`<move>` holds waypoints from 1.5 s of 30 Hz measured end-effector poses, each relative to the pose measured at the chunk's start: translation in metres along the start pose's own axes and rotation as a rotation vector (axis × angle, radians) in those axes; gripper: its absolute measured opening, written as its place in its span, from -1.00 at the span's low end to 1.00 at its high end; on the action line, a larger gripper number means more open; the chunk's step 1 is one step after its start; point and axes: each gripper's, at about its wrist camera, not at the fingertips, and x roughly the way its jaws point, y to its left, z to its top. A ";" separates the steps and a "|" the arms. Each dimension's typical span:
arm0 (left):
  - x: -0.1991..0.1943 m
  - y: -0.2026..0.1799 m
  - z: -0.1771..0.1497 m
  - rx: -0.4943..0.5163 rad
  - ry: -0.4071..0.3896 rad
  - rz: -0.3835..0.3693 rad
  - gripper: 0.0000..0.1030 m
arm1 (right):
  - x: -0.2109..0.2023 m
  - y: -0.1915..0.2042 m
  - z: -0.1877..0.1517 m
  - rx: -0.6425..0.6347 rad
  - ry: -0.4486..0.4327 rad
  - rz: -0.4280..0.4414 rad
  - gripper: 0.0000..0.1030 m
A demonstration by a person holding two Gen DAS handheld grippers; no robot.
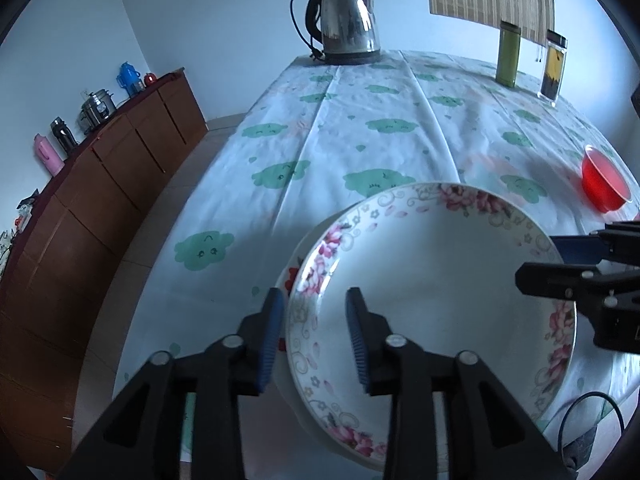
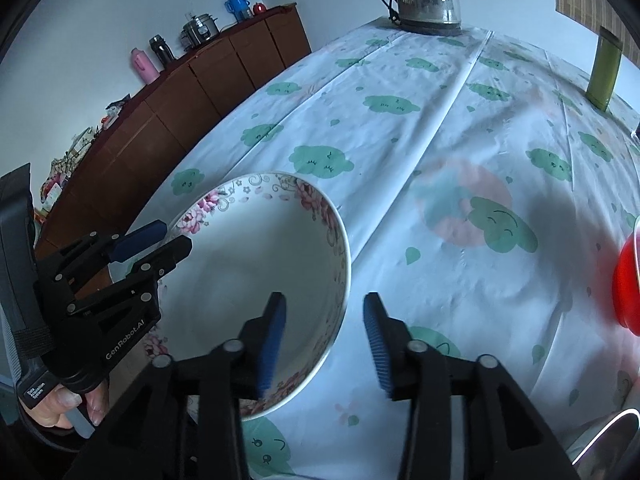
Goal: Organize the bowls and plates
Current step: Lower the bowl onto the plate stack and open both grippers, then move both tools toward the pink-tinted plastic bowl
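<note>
- Landmark: the floral plate (image 1: 432, 280), a deep white plate with pink flowers round its rim. It sits on top of at least 1 more plate (image 1: 290, 276), whose red-patterned edge peeks out at its left side, so a stack is begun at the near edge of the tabletop (image 1: 360, 120).
- The left gripper (image 1: 316, 340) straddles the floral plate's left rim: 1 blue pad outside, 1 inside, jaws partly open with clear gaps, pressing on nothing.
- The right gripper (image 2: 325, 340) does the same at the plate's right rim; its jaws stand partly open and grip nothing.
- Step in hand, as I judge it: the floral plate is set down on the stack and both grippers are letting go.
- The floral plate is empty, its white well bare.
- Next move, likely: draw both grippers back and clear of the rim without nudging the stack, then go for the remaining dish.
- That dish is the red bowl (image 1: 604, 182), right of the floral plate and a little farther back, well apart from it. It looks empty, though its inside is only partly seen.
- It is small and looks like light plastic, so it may slide when gripped.
- Far beyond the plate, at the tabletop's back edge, stand a steel electric kettle (image 1: 348, 20), a green canister (image 1: 508, 54) and a clear jar (image 1: 554, 68) holding something dark at the bottom.
- Left of the tabletop, a brown sideboard (image 1: 100, 200) carries flasks and a pot.
</note>
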 end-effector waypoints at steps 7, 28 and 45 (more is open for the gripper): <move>-0.016 -0.002 0.003 -0.013 -0.054 -0.011 0.09 | -0.012 0.000 -0.002 0.004 -0.034 0.012 0.00; -0.060 -0.064 0.028 0.026 -0.150 -0.146 0.41 | -0.069 -0.025 -0.041 0.070 -0.162 0.057 0.04; -0.070 -0.177 0.065 0.140 -0.148 -0.332 0.47 | -0.149 -0.121 -0.091 0.230 -0.306 -0.039 0.13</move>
